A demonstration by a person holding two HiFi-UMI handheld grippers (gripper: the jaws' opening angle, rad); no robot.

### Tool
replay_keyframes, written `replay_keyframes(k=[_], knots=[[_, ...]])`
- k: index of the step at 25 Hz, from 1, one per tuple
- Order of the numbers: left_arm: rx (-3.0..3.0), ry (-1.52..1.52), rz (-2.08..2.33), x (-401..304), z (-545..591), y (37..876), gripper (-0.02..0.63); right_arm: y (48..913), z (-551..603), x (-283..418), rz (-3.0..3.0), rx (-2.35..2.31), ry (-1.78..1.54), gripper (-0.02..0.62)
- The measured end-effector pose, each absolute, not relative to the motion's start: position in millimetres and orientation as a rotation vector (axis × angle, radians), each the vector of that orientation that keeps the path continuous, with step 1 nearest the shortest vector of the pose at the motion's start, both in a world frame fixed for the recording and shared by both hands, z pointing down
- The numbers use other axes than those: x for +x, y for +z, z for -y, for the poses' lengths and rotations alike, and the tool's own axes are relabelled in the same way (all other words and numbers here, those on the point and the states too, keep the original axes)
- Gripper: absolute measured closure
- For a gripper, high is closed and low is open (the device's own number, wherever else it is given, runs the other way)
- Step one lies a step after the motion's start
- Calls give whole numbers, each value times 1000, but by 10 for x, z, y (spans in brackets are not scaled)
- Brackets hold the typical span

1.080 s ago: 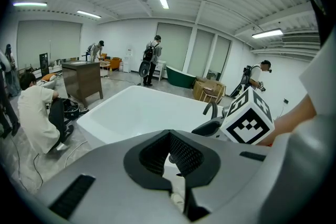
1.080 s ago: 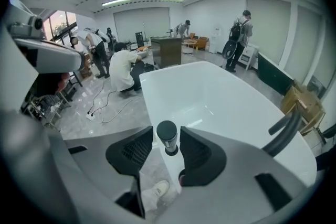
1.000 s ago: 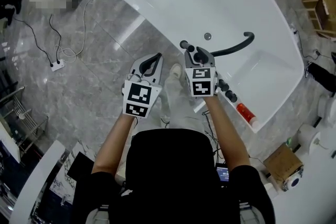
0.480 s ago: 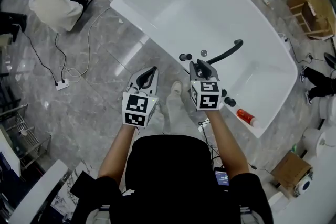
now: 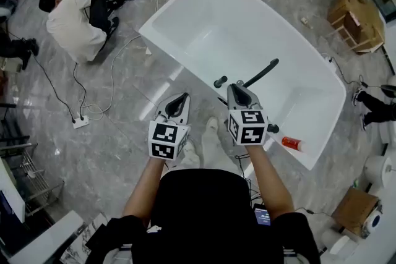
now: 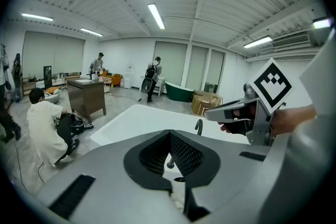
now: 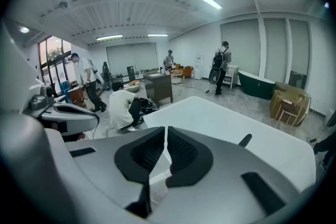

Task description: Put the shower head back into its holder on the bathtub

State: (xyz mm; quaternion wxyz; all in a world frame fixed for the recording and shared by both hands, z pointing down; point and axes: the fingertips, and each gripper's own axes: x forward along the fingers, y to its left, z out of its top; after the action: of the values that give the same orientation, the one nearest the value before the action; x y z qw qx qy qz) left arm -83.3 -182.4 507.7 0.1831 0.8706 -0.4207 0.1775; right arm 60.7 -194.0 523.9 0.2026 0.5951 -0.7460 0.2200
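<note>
The white bathtub lies slantwise ahead of me. A black shower head on a long handle rests at the fittings on the near rim and points out over the basin, beside a black knob. My right gripper hovers above those fittings, clear of them. Its jaws are closing to a thin slit with nothing between them. My left gripper hangs over the floor left of the tub, shut and empty.
A red bottle lies on the tub's near right rim. A person in white crouches on the floor at the far left, with cables and a power strip nearby. Boxes stand at the far right. More people stand far off.
Both grippers have risen away from the tub rim, so the tub looks smaller. The right gripper's jaws, open over the fittings before, have come nearly together. The shower head stays on the rim.
</note>
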Motion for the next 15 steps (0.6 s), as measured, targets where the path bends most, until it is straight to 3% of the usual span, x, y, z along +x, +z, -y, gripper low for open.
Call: replay_keyframes(k=[15], knots=[[2679, 311, 1200, -906, 1244, 3965, 594, 3950, 1204, 347, 2288, 1784, 332, 572]])
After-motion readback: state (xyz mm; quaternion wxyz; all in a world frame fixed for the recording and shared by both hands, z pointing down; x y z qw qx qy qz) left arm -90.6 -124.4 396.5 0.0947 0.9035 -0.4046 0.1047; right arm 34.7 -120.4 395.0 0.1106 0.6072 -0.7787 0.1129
